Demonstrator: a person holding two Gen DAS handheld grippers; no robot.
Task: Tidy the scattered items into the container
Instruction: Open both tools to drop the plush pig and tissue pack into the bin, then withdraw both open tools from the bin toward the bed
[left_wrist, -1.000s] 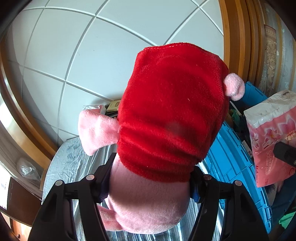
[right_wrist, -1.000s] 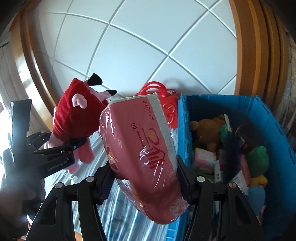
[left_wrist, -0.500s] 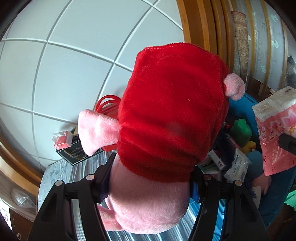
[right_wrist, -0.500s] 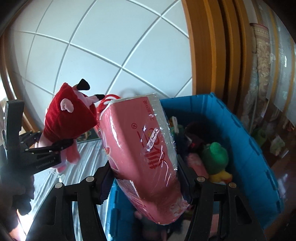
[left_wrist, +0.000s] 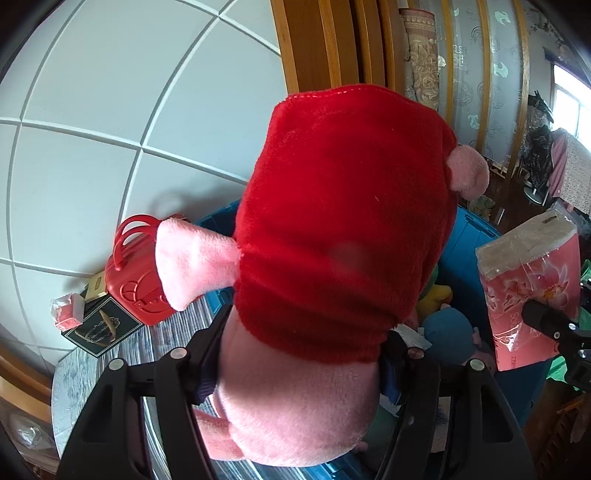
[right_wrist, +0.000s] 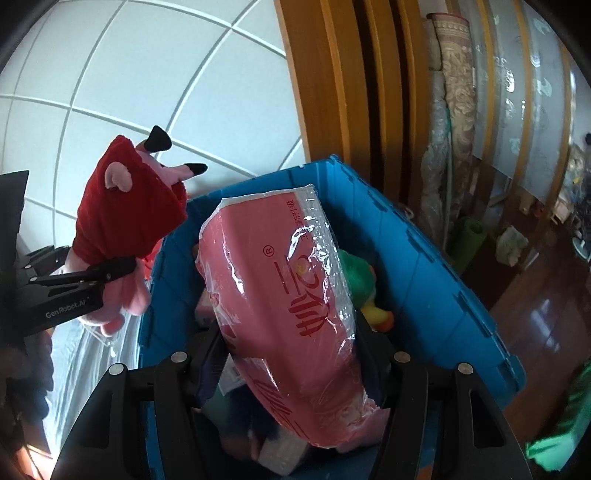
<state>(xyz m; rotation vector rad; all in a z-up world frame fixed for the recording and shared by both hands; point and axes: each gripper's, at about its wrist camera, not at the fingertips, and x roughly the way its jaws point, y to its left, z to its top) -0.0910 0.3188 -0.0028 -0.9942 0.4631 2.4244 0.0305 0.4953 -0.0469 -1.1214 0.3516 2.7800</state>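
My left gripper (left_wrist: 299, 362) is shut on a pink plush pig in a red dress (left_wrist: 332, 240) and holds it in the air by the left edge of the blue crate (right_wrist: 436, 266). The pig also shows in the right wrist view (right_wrist: 125, 206). My right gripper (right_wrist: 291, 365) is shut on a pink pack of tissue paper (right_wrist: 288, 295), held above the open crate. The pack also shows in the left wrist view (left_wrist: 532, 280). The crate holds several toys, among them a green and yellow plush (right_wrist: 369, 291).
On the patterned table (left_wrist: 81, 369) stand a red toy case (left_wrist: 136, 280), a dark box (left_wrist: 101, 328) and a small pink packet (left_wrist: 68, 310). A white tiled wall is behind. Wooden door frames and rolled rugs (right_wrist: 450, 122) stand to the right.
Both grippers have swung right with their loads. The tissue pack is now over the crate's inside, and the pig has come to the crate's left edge.
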